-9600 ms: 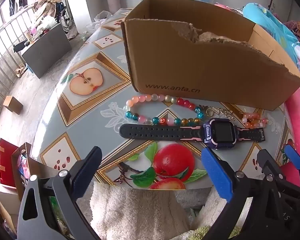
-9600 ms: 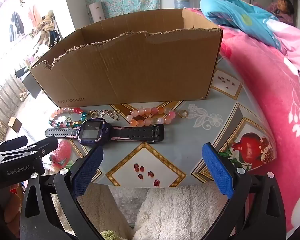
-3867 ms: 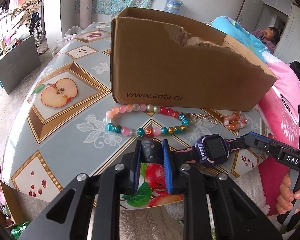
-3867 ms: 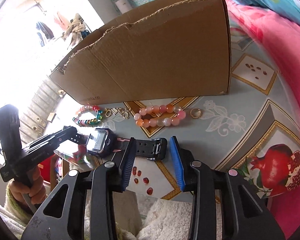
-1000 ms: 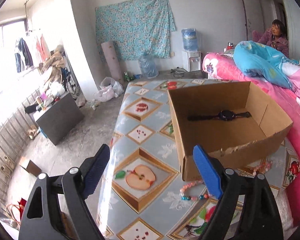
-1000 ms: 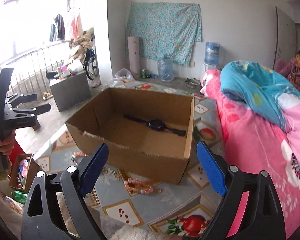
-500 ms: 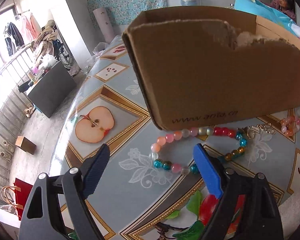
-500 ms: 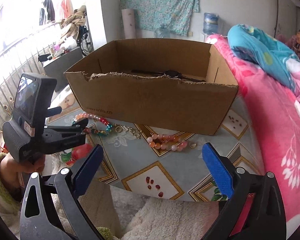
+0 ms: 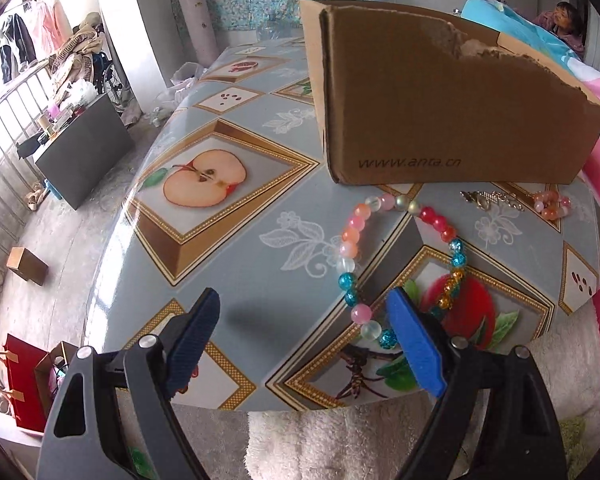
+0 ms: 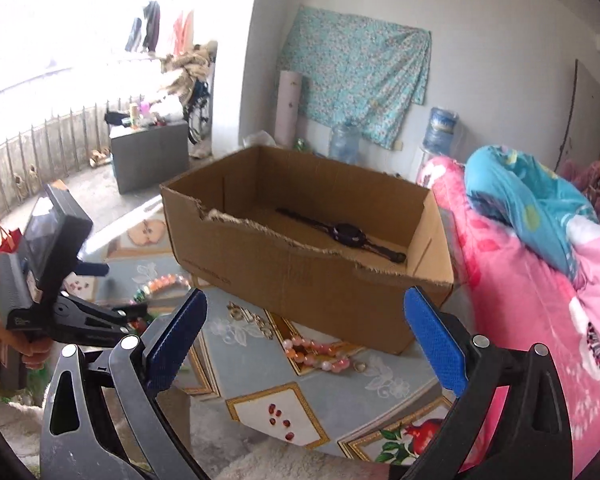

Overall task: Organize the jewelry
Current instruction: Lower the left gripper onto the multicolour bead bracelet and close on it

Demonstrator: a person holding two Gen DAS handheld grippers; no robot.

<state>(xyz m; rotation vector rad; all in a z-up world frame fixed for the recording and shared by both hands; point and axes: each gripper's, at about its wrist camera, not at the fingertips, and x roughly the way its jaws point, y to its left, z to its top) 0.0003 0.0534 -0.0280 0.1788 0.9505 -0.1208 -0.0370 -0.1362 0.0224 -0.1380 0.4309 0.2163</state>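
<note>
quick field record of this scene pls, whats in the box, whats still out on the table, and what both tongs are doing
in box: watch lying on the floor of the cardboard box
on table, in front of box: multicolour bead bracelet; small metal chain; pink-orange bead bracelet; small ring
left tongs: open, empty, low over the table, right pad beside the multicolour bead bracelet
right tongs: open, empty, held higher, facing the box
likely next: left tongs take the multicolour bead bracelet
</note>
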